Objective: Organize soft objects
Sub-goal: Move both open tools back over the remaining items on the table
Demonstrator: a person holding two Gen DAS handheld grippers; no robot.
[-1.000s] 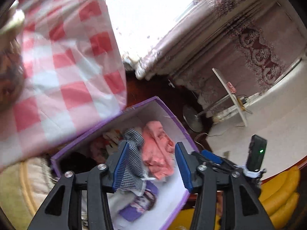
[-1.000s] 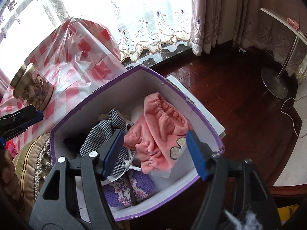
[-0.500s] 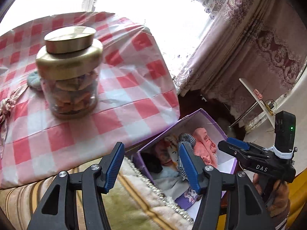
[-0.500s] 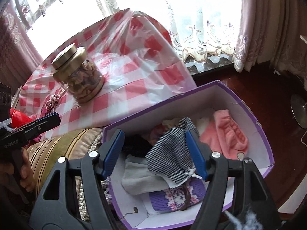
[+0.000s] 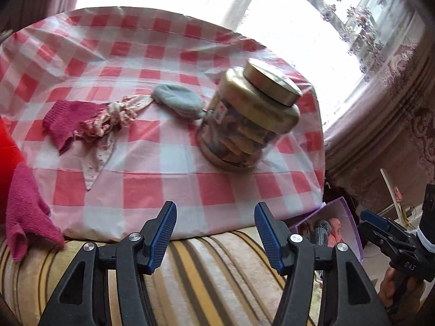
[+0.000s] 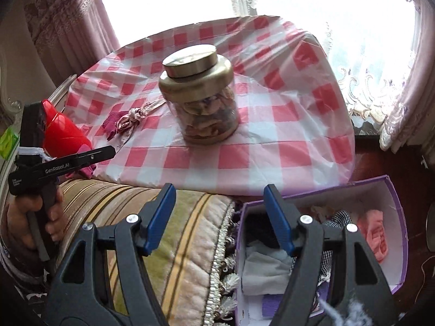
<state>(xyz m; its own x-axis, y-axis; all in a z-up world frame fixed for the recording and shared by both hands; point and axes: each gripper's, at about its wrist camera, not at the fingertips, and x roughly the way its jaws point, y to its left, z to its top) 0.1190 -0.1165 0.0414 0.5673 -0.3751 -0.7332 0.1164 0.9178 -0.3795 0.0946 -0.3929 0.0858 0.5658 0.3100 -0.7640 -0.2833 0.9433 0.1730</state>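
Left wrist view: the left tool (image 5: 214,233) hangs with its blue pads apart and empty above a striped cushion (image 5: 206,277), at the near edge of the checked surface (image 5: 174,187). On the surface lie a magenta knit piece (image 5: 66,121), a crumpled floral cloth (image 5: 117,115) touching it, and a grey cap (image 5: 176,100) beside the gold-lidded jar (image 5: 250,114). Another magenta piece (image 5: 25,214) drapes over the near left edge.

Right wrist view: the right tool (image 6: 218,217) is spread wide, holding nothing, over the cushion and the purple box (image 6: 391,190), which holds a pink garment (image 6: 373,233) and a checked cloth (image 6: 338,217).
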